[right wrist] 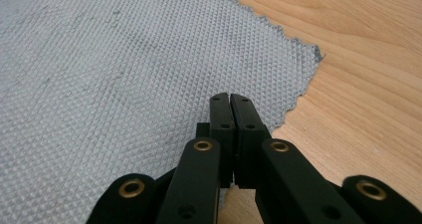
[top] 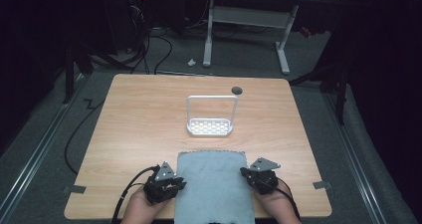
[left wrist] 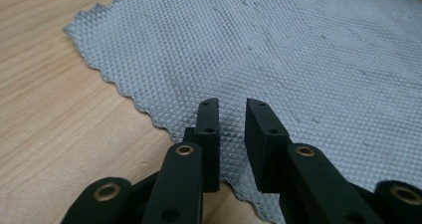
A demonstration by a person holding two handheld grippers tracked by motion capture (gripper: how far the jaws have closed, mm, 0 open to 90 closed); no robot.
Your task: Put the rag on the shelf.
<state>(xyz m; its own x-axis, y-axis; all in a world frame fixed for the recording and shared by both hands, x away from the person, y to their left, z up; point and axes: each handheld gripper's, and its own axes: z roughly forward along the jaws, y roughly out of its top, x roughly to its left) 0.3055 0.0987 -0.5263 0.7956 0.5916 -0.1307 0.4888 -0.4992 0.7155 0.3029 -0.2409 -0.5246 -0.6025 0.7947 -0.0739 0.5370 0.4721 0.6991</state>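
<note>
A grey waffle-textured cloth lies flat on the near part of the wooden table. My left gripper sits at the cloth's left edge. In the left gripper view its jaws stand a little apart over the zigzag edge of the cloth, with nothing pinched between them. My right gripper is at the cloth's right edge. In the right gripper view its jaws are pressed together above the cloth, near its far corner. The cloth under them looks flat.
A white wire rack with a tall loop handle stands in the middle of the table, beyond the cloth. A dark round cable hole lies near the far edge. Bare wood flanks the cloth on both sides.
</note>
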